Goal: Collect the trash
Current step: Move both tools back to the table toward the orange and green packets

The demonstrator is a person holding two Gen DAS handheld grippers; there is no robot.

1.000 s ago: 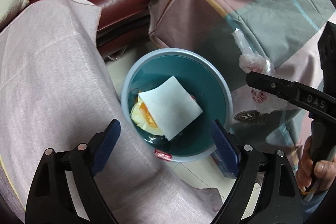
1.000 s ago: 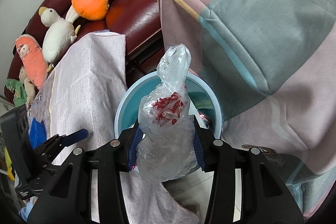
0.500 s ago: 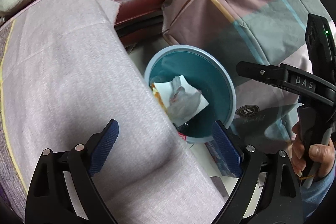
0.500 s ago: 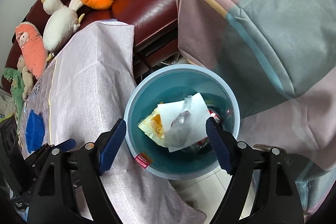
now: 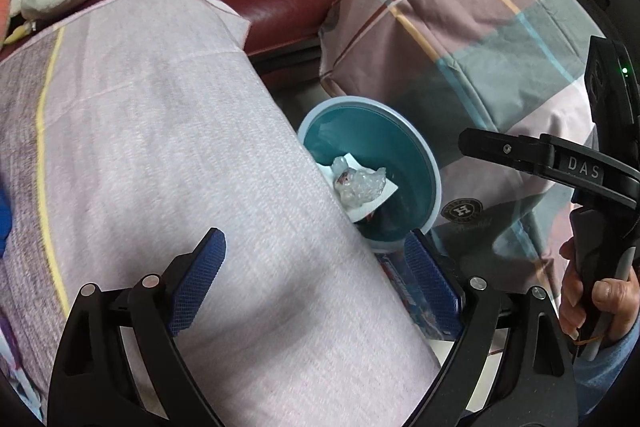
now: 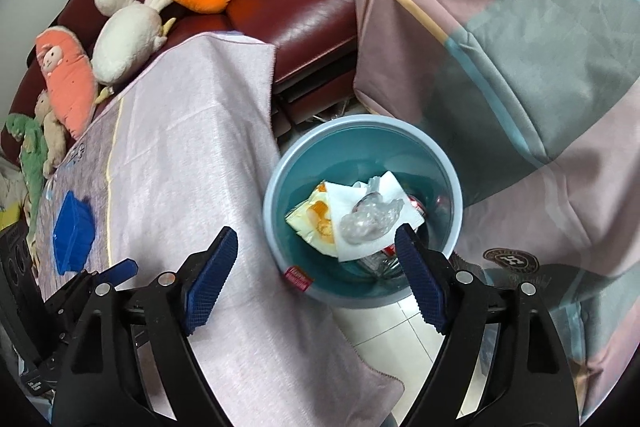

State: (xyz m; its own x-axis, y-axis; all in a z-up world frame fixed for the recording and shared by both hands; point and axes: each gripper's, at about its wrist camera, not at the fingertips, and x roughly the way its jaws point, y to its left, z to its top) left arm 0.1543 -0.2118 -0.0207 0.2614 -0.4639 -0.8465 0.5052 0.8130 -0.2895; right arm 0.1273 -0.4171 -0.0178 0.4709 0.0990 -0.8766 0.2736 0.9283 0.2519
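A round teal bin stands on the tiled floor between a cloth-covered table and a draped quilt. Inside it a crumpled clear plastic bag lies on a white paper sheet over an orange-stained wrapper. My right gripper hangs open above the bin's near rim with nothing between its blue pads. In the left wrist view the same bin and plastic bag show past the table edge. My left gripper is open and empty over the cloth.
The pale pink tablecloth fills the left, with a blue box on it. A dark red sofa with several plush toys runs along the back. The checked quilt hangs on the right. A hand holds the right gripper's handle.
The right gripper opened and let the clear plastic bag fall into the bin, on the white sheet. Both grippers have drawn back and up, more over the table.
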